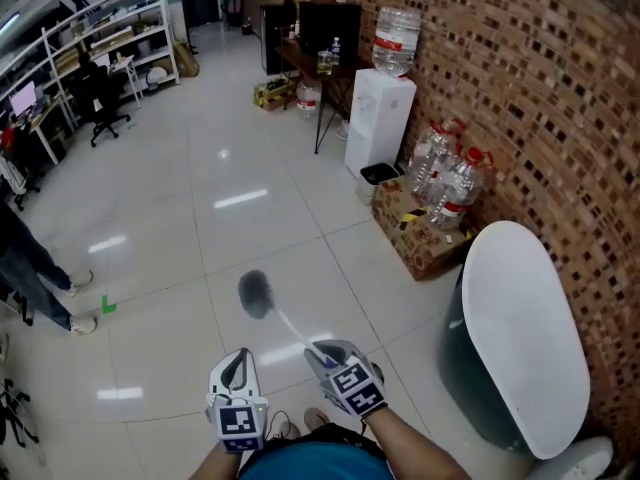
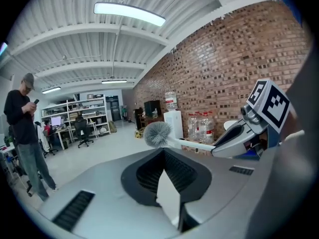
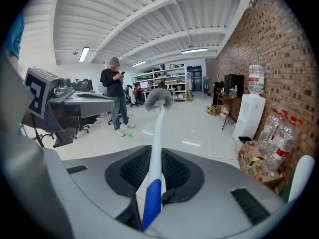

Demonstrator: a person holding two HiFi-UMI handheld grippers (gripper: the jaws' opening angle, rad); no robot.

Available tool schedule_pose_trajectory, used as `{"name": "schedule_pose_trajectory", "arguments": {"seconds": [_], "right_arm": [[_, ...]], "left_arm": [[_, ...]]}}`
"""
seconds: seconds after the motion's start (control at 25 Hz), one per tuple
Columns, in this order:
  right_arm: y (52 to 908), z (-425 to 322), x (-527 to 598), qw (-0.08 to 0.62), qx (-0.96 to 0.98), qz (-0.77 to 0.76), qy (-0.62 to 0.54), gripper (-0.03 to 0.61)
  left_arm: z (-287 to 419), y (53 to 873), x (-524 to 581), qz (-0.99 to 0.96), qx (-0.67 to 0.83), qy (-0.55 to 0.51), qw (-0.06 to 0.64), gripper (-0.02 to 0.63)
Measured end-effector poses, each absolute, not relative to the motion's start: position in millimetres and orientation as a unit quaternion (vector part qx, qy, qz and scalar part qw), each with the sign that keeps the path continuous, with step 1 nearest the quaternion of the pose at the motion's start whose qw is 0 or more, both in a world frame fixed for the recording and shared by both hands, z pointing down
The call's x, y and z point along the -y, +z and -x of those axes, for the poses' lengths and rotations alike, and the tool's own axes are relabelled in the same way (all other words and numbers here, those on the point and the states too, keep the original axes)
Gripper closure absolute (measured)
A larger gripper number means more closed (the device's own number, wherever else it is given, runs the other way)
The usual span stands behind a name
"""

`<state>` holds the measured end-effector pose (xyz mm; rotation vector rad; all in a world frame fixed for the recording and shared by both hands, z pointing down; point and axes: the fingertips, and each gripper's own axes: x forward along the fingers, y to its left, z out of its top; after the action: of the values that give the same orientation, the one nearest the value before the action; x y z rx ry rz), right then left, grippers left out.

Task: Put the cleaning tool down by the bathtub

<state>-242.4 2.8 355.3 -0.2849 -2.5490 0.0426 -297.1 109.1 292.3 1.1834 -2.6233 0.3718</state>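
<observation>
The cleaning tool is a toilet brush with a grey bristle head (image 1: 255, 293), a white handle (image 1: 290, 328) and a blue grip (image 3: 152, 203). My right gripper (image 1: 322, 353) is shut on the handle just above the blue grip, and the brush points forward and away over the floor. In the right gripper view the handle (image 3: 157, 133) runs up between the pads to the head (image 3: 158, 97). My left gripper (image 1: 238, 366) hangs beside it, shut and holding nothing; its view shows the brush head (image 2: 158, 133) and the right gripper (image 2: 239, 136). The bathtub (image 1: 515, 338), white with dark sides, stands at the right against the brick wall.
A water dispenser (image 1: 380, 118), several large water bottles (image 1: 445, 178) and a cardboard box (image 1: 420, 233) line the brick wall beyond the tub. A person (image 3: 113, 96) stands on the tiled floor at the left. Desks and shelves (image 1: 110, 28) fill the far left.
</observation>
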Motion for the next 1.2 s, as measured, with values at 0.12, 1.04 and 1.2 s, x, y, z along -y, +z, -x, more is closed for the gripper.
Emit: {"name": "schedule_pose_trajectory", "arguments": {"seconds": [0.12, 1.04, 1.2], "right_arm": [[342.7, 222.0, 2.0, 0.283, 0.956, 0.078, 0.018, 0.495], [316.0, 39.8, 44.9, 0.276, 0.955, -0.102, 0.049, 0.494], [312.5, 1.6, 70.0, 0.273, 0.955, -0.103, 0.049, 0.494]], "left_arm": [[286.8, 284.2, -98.6, -0.439, 0.883, 0.125, 0.111, 0.609], [130.9, 258.9, -15.3, -0.646, 0.752, 0.113, 0.071, 0.609], [91.9, 259.6, 12.8, -0.653, 0.742, 0.137, 0.066, 0.609]]}}
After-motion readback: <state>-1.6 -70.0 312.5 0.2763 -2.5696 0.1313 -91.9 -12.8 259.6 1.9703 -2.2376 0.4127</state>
